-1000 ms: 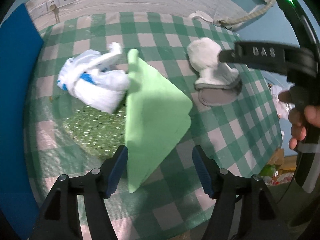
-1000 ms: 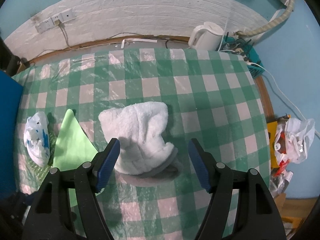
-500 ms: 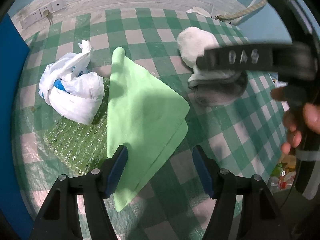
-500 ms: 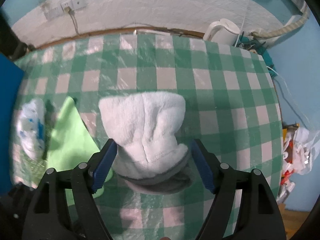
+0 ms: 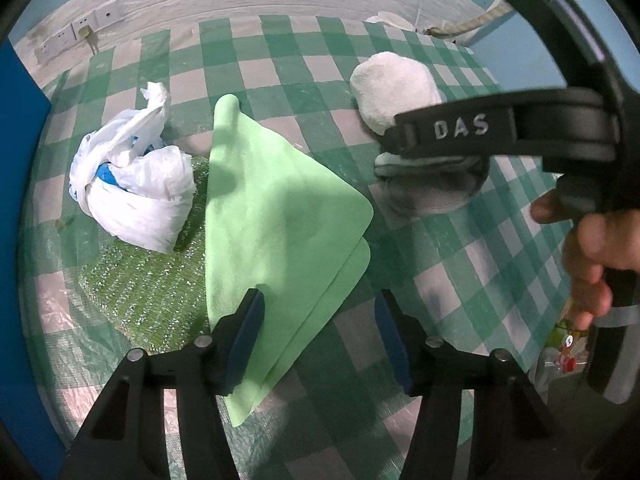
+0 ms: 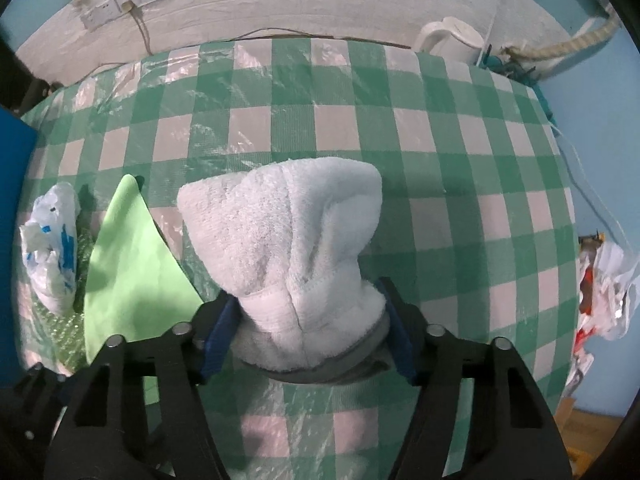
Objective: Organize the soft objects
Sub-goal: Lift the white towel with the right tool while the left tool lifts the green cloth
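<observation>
Right gripper (image 6: 306, 334): blue pads pressed to both sides of the white fluffy slipper (image 6: 296, 264) at its near end, gripping it; slipper sits on the checked tablecloth (image 6: 440, 200). Left gripper (image 5: 318, 338): fingers spread wide, nothing between them but the green cloth (image 5: 280, 216) lying flat underneath, partly over a glittery green mat (image 5: 148, 292). Behind, on the mat's far edge, a knotted white plastic bag (image 5: 136, 196) w/ something blue inside, can't tell what. Far back: white kettle (image 6: 450, 42) by the wall.
</observation>
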Demonstrator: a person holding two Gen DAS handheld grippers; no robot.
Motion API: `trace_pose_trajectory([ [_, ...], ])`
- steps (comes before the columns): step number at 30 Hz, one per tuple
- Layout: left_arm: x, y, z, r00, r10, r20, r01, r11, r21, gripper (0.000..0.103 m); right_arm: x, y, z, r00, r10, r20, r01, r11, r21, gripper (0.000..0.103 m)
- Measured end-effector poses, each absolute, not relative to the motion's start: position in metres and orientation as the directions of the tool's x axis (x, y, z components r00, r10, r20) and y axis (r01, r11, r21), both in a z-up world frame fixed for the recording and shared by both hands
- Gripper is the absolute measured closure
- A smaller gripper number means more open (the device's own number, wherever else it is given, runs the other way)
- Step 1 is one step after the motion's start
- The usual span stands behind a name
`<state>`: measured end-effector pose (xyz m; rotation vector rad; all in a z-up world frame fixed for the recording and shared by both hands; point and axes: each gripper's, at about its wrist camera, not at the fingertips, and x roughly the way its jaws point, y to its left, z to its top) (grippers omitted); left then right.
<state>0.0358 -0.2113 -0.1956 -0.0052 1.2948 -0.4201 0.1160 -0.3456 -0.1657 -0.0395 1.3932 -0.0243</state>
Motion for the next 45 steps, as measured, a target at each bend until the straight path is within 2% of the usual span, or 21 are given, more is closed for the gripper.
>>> trace_pose_trajectory([
  [3, 0.032, -0.219, -0.195, 0.203, -0.299, -0.932, 0.318, 0.921, -0.226, 0.062, 0.11, -0.353, -0.161, 0.166, -0.066, -0.984, 0.042, 0.997, -0.06, 0.04],
  [5, 0.029, -0.227, -0.195, 0.208, -0.287, -0.935, 0.34, 0.917, -0.206, 0.076, 0.105, -0.36, -0.158, 0.159, -0.068, -0.985, 0.069, 0.996, -0.058, 0.041],
  [7, 0.024, -0.235, -0.196, 0.219, -0.262, -0.94, 0.374, 0.912, -0.167, 0.097, 0.098, -0.364, -0.154, 0.162, -0.061, -0.985, 0.086, 0.995, -0.048, 0.041],
  [10, 0.02, -0.245, -0.197, 0.205, -0.268, -0.941, 0.399, 0.901, -0.17, 0.101, 0.088, -0.368, -0.145, 0.178, -0.057, -0.982, 0.098, 0.994, -0.04, 0.041],
  [17, 0.011, -0.258, -0.195, 0.219, -0.259, -0.941, 0.407, 0.9, -0.153, 0.101, 0.069, -0.37, -0.127, 0.21, -0.046, -0.977, 0.103, 0.994, -0.025, 0.041],
  [20, 0.009, -0.252, -0.192, 0.238, -0.243, -0.94, 0.384, 0.913, -0.138, 0.1, 0.062, -0.373, -0.121, 0.218, -0.039, -0.975, 0.115, 0.993, -0.014, 0.041],
  [23, 0.013, -0.242, -0.188, 0.248, -0.223, -0.943, 0.352, 0.927, -0.127, 0.086, 0.058, -0.374, -0.116, 0.225, -0.039, -0.974, 0.116, 0.993, -0.013, 0.041],
  [25, 0.018, -0.232, -0.187, 0.251, -0.224, -0.942, 0.315, 0.939, -0.139, 0.068, 0.056, -0.374, -0.114, 0.23, -0.035, -0.973, 0.112, 0.994, -0.009, 0.041],
  [29, 0.031, -0.209, -0.183, 0.276, -0.26, -0.926, 0.238, 0.951, -0.196, 0.064, 0.056, -0.371, -0.113, 0.236, -0.02, -0.972, 0.105, 0.994, 0.005, 0.041],
  [33, 0.043, -0.193, -0.178, 0.289, -0.308, -0.906, 0.189, 0.947, -0.261, 0.05, 0.054, -0.367, -0.113, 0.236, -0.01, -0.972, 0.095, 0.995, 0.013, 0.041],
  [38, 0.051, -0.186, -0.181, 0.297, -0.327, -0.897, 0.175, 0.942, -0.285, 0.049, 0.053, -0.369, -0.113, 0.24, 0.002, -0.971, 0.093, 0.995, 0.026, 0.041],
  [45, 0.056, -0.19, -0.191, 0.298, -0.312, -0.902, 0.198, 0.945, -0.261, 0.04, 0.053, -0.372, -0.115, 0.241, 0.018, -0.97, 0.097, 0.994, 0.043, 0.041],
])
